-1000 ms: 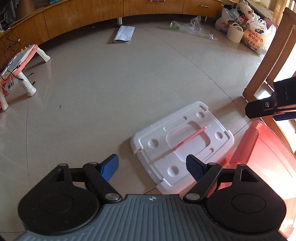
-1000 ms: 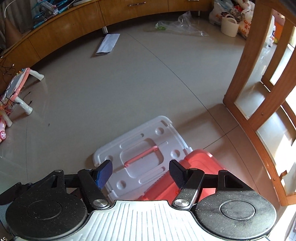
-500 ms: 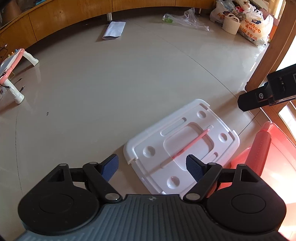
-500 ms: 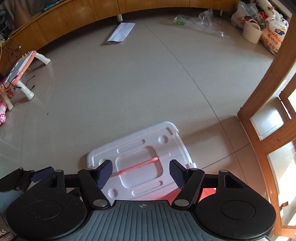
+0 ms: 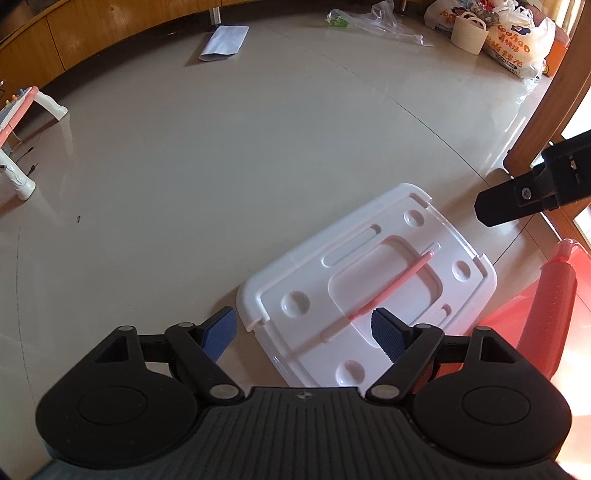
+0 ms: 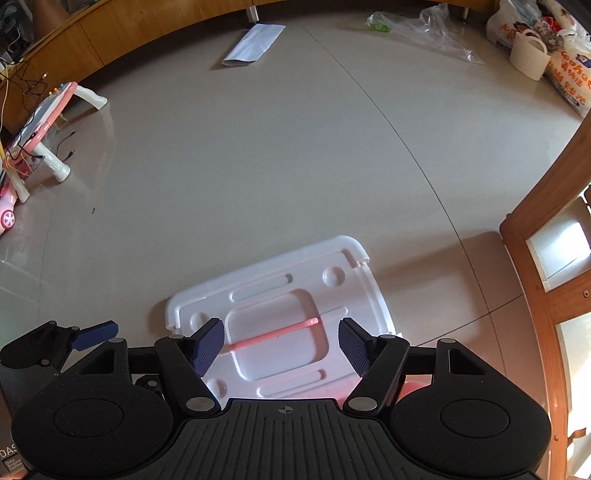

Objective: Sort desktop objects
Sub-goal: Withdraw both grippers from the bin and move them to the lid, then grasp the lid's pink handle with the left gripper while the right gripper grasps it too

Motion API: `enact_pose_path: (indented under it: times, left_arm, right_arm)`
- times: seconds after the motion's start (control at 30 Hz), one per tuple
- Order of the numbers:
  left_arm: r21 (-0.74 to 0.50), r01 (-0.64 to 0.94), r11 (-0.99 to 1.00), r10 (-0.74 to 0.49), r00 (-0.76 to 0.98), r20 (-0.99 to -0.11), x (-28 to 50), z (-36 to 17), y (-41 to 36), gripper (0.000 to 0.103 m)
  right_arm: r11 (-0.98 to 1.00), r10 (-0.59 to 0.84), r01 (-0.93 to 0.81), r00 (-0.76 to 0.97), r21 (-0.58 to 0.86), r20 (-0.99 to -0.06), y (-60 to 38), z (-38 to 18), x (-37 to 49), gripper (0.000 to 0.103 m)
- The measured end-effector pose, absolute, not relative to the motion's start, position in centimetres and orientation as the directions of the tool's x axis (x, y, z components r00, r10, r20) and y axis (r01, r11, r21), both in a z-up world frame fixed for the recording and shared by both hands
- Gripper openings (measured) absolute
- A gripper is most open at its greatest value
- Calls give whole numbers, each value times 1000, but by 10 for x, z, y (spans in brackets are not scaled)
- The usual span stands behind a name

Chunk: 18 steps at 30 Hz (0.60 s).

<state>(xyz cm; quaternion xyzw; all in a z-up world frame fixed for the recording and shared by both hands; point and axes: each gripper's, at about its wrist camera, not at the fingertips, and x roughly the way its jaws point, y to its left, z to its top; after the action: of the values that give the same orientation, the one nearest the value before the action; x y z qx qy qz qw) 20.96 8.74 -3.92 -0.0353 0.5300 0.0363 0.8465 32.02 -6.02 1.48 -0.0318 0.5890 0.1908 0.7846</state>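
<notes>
Biggest thing here is the glossy beige tile floor point(image 5: 229, 155), with a long wooden cabinet point(image 6: 110, 33) curving along the far side. Over on the right there's a wooden door frame point(image 6: 546, 236).

Next down in size: a white plastic lid point(image 5: 369, 291) lying flat on the floor, molded side up with round dimples and a rectangular recess in the middle. Right beside it, on its right edge, sits a red plastic bin point(image 5: 554, 306), only partly in view and washed out by sunlight, so I can't tell what's in it.

Far side of the floor has a pile of shopping bags point(image 5: 517, 40) with a small cream basket point(image 5: 468, 33) in front, a clear plastic bag point(image 6: 424, 33), and a white envelope-looking paper point(image 6: 255, 44) near the cabinet. A pink and white kids' toy table point(image 6: 48, 122) stands off to the left.

The left gripper point(image 5: 304, 330) hovers above the near edge of the lid, fingers spread wide with nothing between them. The right gripper point(image 6: 281, 341) is above the lid too, its fingers also spread apart and empty; in the left view its black body pokes in from the right edge.

Smallest bit: a thin pink pen point(image 6: 273, 334) lying diagonally across the lid's central recess, in line with the gap between the right gripper's fingers.
</notes>
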Motion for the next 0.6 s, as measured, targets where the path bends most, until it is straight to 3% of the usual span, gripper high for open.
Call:
enact_pose_path:
  times: [0.33,0.6]
  left_arm:
    - [38,18,999,27,420,-907,228,-74,71,76]
    - [-24,44,999,-39,388,-921,240,-89,70,76]
  right_arm:
    - [962,222,-191,118,197,-968,-65,-45,341,56]
    - [970,220,-118,59,212,-974,-51,-79,354,53]
